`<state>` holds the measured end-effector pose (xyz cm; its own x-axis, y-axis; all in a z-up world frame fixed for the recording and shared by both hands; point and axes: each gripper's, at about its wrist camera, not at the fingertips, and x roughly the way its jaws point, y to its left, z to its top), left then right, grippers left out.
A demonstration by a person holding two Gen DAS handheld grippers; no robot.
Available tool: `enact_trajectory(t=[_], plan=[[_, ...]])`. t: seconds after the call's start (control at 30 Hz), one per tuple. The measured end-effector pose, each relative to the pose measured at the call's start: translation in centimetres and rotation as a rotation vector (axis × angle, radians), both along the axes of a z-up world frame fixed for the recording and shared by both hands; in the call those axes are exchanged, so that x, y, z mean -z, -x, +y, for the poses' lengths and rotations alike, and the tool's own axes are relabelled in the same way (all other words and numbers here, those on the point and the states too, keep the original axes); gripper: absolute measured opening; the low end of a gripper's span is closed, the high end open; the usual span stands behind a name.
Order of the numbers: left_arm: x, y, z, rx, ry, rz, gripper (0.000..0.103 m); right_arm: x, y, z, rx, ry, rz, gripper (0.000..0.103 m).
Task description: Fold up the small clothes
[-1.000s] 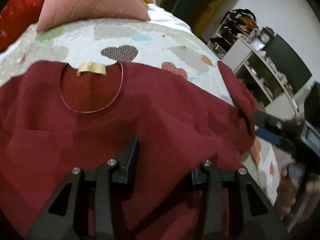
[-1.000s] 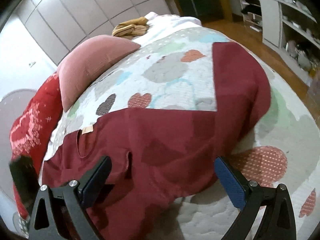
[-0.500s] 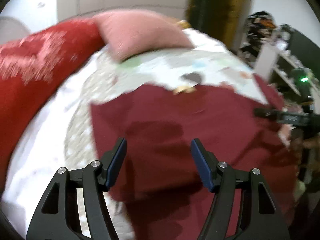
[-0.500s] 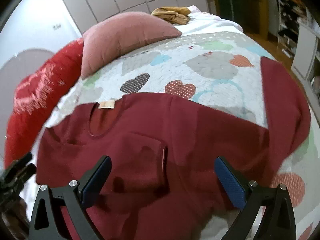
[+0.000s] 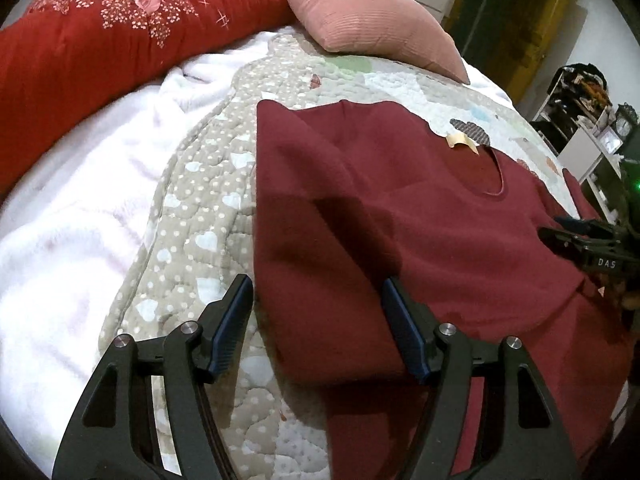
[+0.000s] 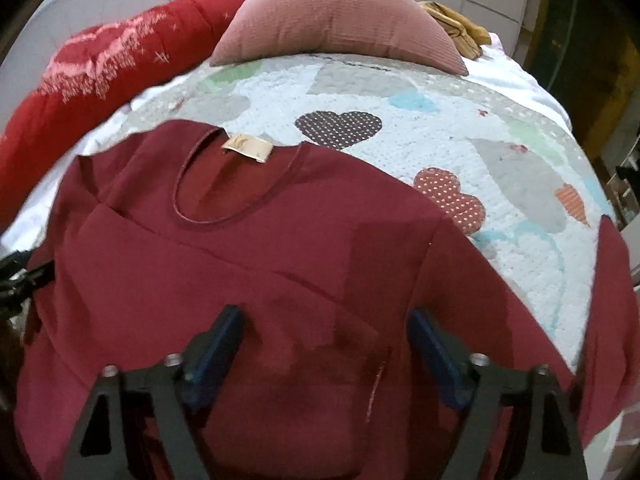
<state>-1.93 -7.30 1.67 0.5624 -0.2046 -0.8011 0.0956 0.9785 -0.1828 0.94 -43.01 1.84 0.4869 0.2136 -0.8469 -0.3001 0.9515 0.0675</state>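
Observation:
A dark red long-sleeved shirt [image 5: 400,216] lies flat on the heart-patterned quilt [image 5: 200,200], neckline with a tan label [image 5: 462,141] toward the pillows. Its left sleeve is folded over the body. My left gripper [image 5: 318,312] is open and empty, hovering over the shirt's left edge. In the right wrist view the shirt [image 6: 248,248] fills the foreground, its right sleeve [image 6: 612,292] stretched out to the right. My right gripper [image 6: 326,340] is open and empty, low over the shirt's chest. It also shows at the right edge of the left wrist view [image 5: 588,240].
A pink pillow [image 5: 368,16] and a red floral bolster [image 5: 100,28] lie at the head of the bed. A white fleece blanket [image 5: 72,216] lies left of the quilt. Tan folded cloth [image 6: 456,24] sits behind the pillow. Shelves [image 5: 580,112] stand at far right.
My left gripper has swung from above the shirt's chest to its left edge. My right gripper moved left and lower, from the right sleeve side to over the chest. Both stayed open.

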Motion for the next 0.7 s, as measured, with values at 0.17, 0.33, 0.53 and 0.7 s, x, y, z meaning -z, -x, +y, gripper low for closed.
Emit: enact_trajectory(t=[0.17,0.33,0.53,0.7], plan=[[-0.3,-0.1,0.1,-0.010,0.016,-0.006,0.068,-1.0,2.0,2.3,-0.090,0.076,-0.088,0.012],[-1.8,0.4,1.0,-0.054,0.049,-0.069,0.068,-5.4,3.6,3.1,-0.072,0.102,-0.246,0.005],[-0.7,-0.5,-0.1,-0.029,0.019,-0.030,0.068,-7.2,3.4,1.8,0.069,0.207,-0.370,0.004],[-0.3,-0.7,0.1,-0.034,0.038,-0.018,0.068,-1.8,0.4,-0.2,0.144,0.270,-0.156,0.005]])
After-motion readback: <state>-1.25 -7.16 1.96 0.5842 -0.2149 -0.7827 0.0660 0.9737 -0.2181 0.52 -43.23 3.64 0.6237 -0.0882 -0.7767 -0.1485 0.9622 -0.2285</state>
